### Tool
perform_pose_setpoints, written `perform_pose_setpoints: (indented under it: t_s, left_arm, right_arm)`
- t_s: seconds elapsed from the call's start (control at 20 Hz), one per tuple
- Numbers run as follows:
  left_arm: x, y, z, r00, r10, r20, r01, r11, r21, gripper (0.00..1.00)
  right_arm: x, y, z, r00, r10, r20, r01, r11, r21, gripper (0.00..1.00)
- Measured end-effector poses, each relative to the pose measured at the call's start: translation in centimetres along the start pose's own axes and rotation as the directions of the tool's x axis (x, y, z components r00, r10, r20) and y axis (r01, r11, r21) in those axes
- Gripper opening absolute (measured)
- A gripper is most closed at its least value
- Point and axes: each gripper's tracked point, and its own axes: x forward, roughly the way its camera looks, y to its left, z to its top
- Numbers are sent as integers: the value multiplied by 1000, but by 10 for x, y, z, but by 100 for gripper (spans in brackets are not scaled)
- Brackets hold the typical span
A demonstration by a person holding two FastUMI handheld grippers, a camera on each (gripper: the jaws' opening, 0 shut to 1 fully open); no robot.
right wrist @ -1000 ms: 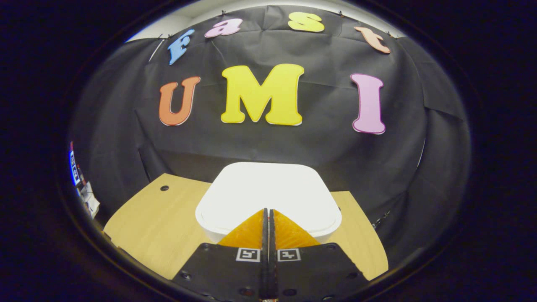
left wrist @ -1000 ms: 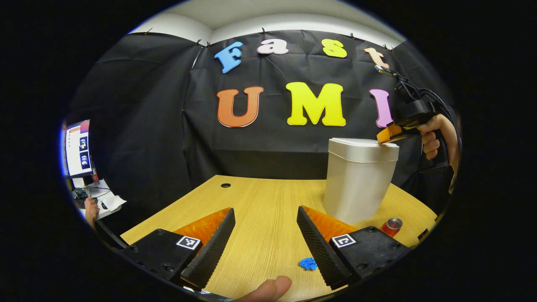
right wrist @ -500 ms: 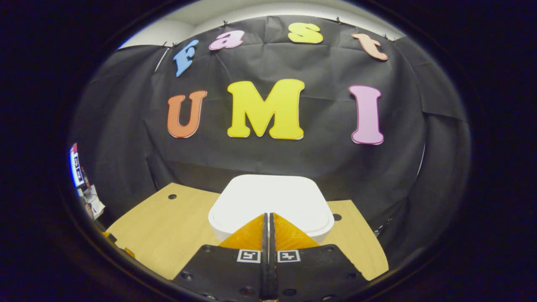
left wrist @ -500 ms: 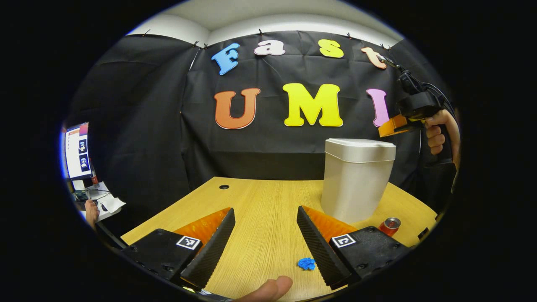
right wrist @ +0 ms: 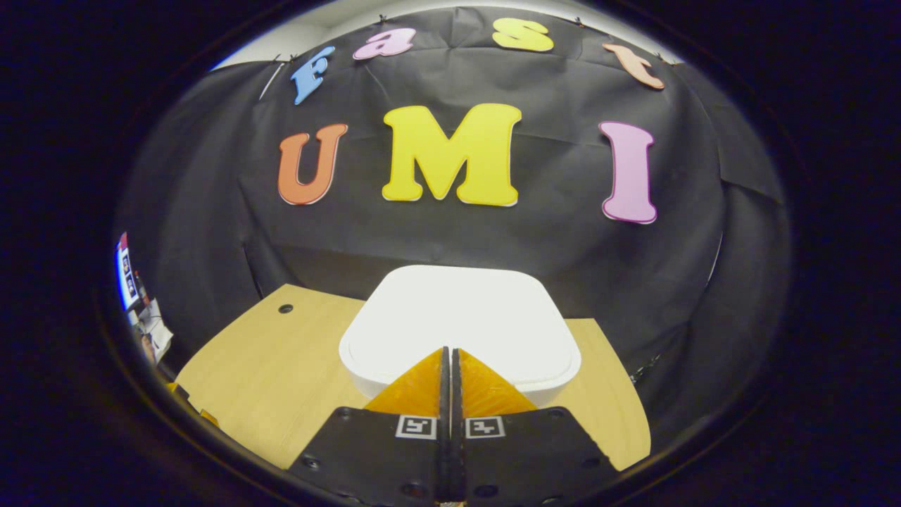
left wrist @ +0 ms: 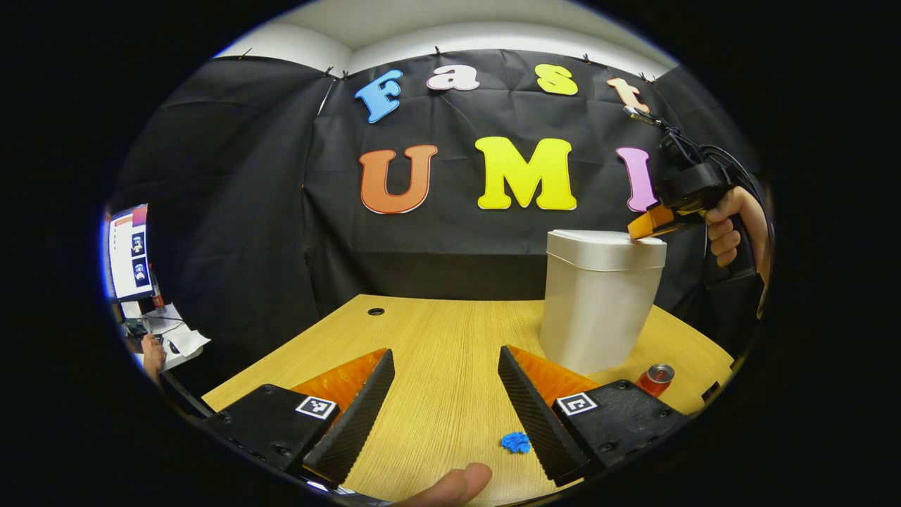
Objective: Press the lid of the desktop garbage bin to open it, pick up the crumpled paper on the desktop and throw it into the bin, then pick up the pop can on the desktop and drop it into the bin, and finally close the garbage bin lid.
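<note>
White bin (left wrist: 598,303) lid (right wrist: 461,320) closed; right tongs (right wrist: 448,355) clenched, tips at lid's near edge, likely to press. Left tongs (left wrist: 443,394) released, low over desk (left wrist: 436,331) before bin.

Wooden tabletop (left wrist: 436,338) with round cable hole (left wrist: 376,311) near far left corner — lit monitor (left wrist: 131,251) at far left, papers (left wrist: 176,338) below it.

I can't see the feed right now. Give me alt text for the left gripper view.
The right gripper, fingers together, touches the closed lid of the white bin on the wooden desk. The left gripper hovers open over the desk, blue crumpled paper just beside one finger and a red pop can by the bin's base.
</note>
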Motion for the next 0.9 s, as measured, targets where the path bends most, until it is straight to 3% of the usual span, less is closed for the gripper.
perform_pose_setpoints:
  t_s: [0.25,0.4,0.5,0.65,0.7,0.8,0.9]
  left_arm:
    - [-2,-2,3,1000,-10,15,9,1000,11,98]
    - [2,-5,-5,1000,-15,-10,16,1000,21,98]
    - [5,-14,-8,998,-59,-18,59,997,43,98]
    - [10,-16,-19,994,-102,-36,105,990,95,98]
    - [11,-13,-21,995,-94,-40,98,989,110,98]
    - [13,-15,-27,992,-112,-56,118,987,113,98]
    - [14,-21,-37,985,-144,-96,152,984,91,98]
  right_arm:
    - [-45,2,5,986,-26,165,31,999,-29,0]
    - [-67,15,-13,981,9,193,-2,999,-34,0]
    - [-80,22,-22,978,37,204,-30,999,-38,0]
    - [-98,18,-35,969,13,245,0,999,-52,0]
    - [-103,21,-43,967,25,254,-16,999,-35,0]
    - [-111,44,-58,962,137,236,-143,990,9,0]
    - [-121,49,-67,960,157,234,-167,986,24,0]
